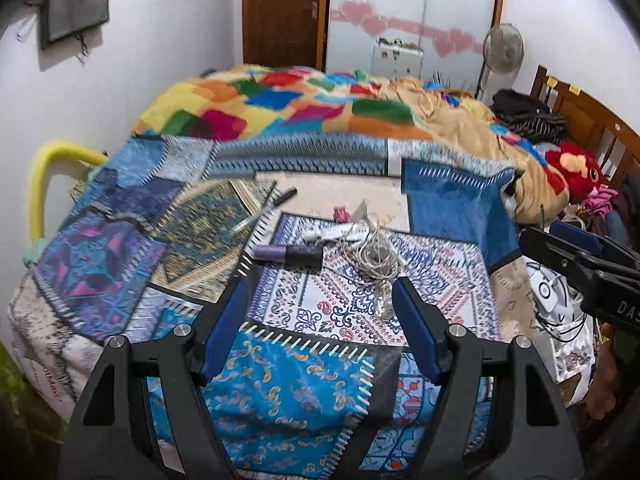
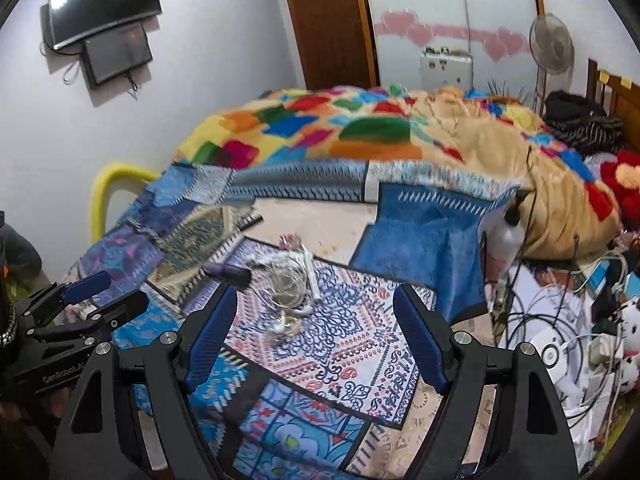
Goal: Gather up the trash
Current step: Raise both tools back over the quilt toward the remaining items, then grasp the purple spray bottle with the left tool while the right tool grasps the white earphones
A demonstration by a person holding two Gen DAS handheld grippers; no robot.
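Both tongs, left (image 1: 320, 300) and right (image 2: 316, 308), gape empty above tangled cord (image 1: 372, 256) on the bedspread (image 1: 280, 400).

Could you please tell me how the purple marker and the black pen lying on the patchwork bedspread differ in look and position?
The purple marker is thick, with a pale lilac end and a darker body; the black pen is slim, with a silvery end. The purple marker lies beside the tangle of string, while the black pen lies apart, farther from the grippers. The purple marker lies almost crosswise in the left wrist view; the black pen lies diagonally. Both lie flat on the bedspread, untouched.
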